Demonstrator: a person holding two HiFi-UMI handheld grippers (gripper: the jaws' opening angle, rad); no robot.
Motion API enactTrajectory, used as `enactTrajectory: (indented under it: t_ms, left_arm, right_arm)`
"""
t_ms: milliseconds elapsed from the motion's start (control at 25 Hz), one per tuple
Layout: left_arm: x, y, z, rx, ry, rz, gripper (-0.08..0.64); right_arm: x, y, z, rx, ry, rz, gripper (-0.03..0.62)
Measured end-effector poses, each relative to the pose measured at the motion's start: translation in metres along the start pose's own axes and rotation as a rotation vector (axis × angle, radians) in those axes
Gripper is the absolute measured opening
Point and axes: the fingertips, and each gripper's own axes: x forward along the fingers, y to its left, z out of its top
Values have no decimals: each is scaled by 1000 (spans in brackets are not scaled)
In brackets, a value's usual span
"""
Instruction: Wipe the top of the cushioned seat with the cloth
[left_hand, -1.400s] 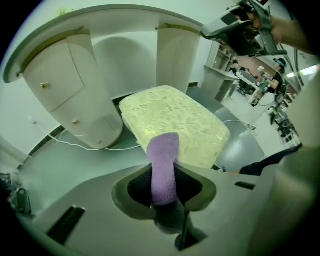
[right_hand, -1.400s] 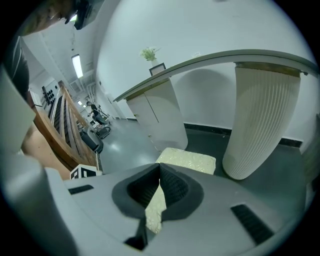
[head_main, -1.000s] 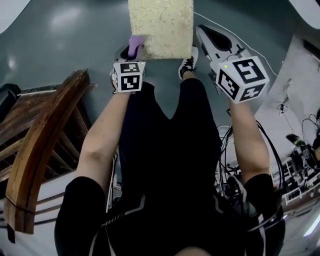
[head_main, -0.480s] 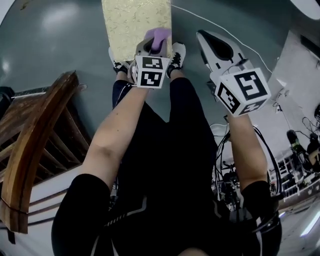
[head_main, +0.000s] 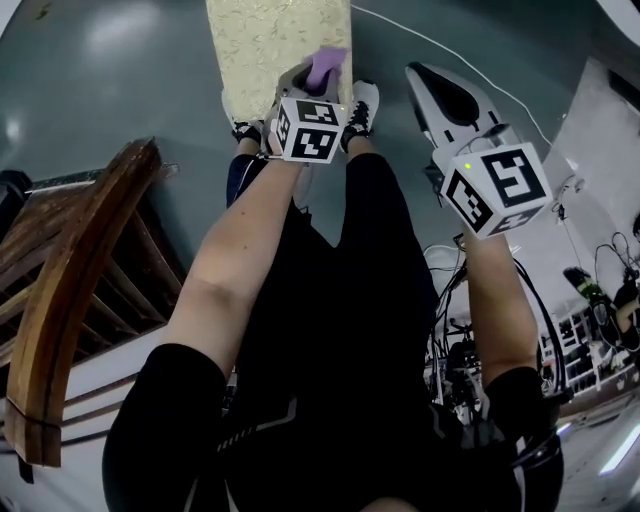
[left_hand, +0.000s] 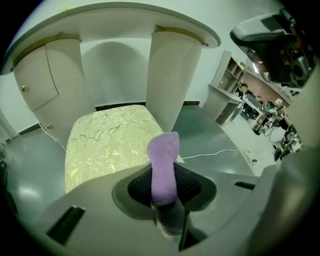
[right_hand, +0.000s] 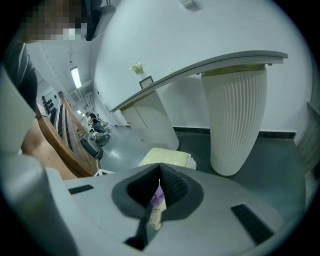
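The left hand-held gripper (left_hand: 165, 200) is clamped on the purple cloth (left_hand: 163, 165) at the cushioned seat's (head_main: 262, 45) near edge, toward its right corner. The right hand-held gripper (right_hand: 159, 192) hangs aside, jaws together and empty. Only a narrow strip of cloth protrudes, so pressing low could scrape the jaw tips across the fabric.

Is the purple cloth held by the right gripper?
No, the purple cloth is clamped between the jaws of the left gripper, while the right gripper has its jaws together on nothing.

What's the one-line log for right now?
left claw: shut on purple cloth | cloth: at near edge of cushioned seat | right claw: shut, empty, off seat
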Motion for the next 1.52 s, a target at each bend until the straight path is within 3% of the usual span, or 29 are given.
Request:
enactTrajectory:
  t_ms: [80,280,480,600,760,1000,1080,1240,1520]
  left_arm:
    - [-5,15,-5,-18,0,-3,94]
    - [-20,54,-20,27,4,14,94]
    - [-34,100,-34,-21,13,62,94]
    - [-43,117,-45,-12,10,66,94]
    - [-53,142,-52,-20,0,89,94]
    - [-79,200,-79,-42,107,192,92]
    - [-91,212,-75,-55,87,191,92]
    - [-108,209,-55,-61,30,173,92]
    - [-86,130,16,-73,-83,80,92]
  right_arm:
    - [6,7,6,7,-8,-4,5]
    - [27,30,9,42,-15,5,5]
    - [52,43,8,49,-5,-15,5]
    - [62,50,10,46,-3,-65,5]
    - [74,62,17,71,-23,-50,5]
    - [86,75,10,53,7,-57,5]
    - [88,75,10,69,1,-56,5]
    - [86,79,18,54,-23,-44,5]
    - [64,54,23,27,-26,-20,5]
